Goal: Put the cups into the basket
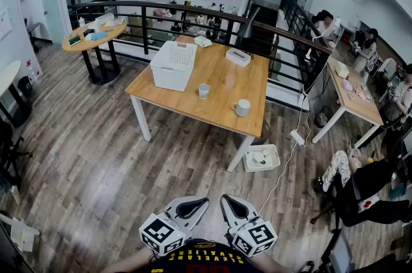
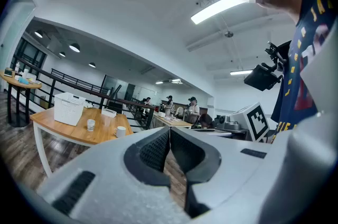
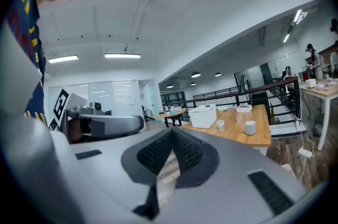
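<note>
Open-plan office with a plank floor, seen from the head view; desks, railings and seated people are ranged behind and to the right. A wooden table (image 1: pixel 222 82) is shown well ahead of the person, far from both grippers. A white perforated basket (image 1: pixel 172 64) is set upright on the table's far left part. The left gripper (image 1: pixel 202 201) and the right gripper (image 1: pixel 226 199) are held low and close to the body, side by side. In each gripper view the ribbed pads are seen pressed together with nothing between them, so both are clenched and empty. A white mug (image 1: pixel 242 108) is placed near the table's front right edge, and a smaller clear cup (image 1: pixel 203 91) stands between it and the basket, apart from both; neither cup is in the basket yet.

Risks, as judged: the mug could be pushed off the near edge if it is approached with the jaws not yet parted. The clear cup could be tipped or let slip, its wall looking smooth. Either cup could be caught on the basket's tall rim if it is carried too low.
</note>
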The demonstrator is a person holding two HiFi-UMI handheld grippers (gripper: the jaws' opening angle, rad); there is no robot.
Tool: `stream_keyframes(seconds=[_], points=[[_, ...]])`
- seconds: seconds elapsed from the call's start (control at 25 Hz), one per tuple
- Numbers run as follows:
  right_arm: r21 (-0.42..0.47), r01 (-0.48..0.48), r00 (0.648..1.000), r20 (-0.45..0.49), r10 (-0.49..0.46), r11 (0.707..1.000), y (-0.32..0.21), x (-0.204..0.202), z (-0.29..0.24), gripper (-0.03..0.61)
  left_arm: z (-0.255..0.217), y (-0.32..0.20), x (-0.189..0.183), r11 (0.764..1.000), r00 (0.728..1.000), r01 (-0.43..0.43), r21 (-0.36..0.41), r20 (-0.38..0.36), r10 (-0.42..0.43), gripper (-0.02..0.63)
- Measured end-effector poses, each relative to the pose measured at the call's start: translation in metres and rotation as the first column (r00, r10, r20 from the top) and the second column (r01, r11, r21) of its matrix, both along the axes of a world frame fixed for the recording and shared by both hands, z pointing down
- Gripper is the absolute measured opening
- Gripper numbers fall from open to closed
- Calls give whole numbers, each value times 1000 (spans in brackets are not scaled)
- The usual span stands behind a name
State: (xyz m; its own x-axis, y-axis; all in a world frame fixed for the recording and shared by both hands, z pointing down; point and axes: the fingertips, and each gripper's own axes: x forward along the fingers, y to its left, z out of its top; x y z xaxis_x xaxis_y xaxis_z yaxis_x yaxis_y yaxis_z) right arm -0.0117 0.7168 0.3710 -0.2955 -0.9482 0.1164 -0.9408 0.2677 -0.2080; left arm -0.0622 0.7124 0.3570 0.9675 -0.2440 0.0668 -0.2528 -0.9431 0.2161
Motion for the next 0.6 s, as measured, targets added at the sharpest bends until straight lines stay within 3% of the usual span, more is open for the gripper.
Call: stream_keyframes(seconds=[0.6], points=[[-6,21,999,27,-21,1000,28,25,5,15,6,29,29,1000,1000,6,-14,14,-6,12]])
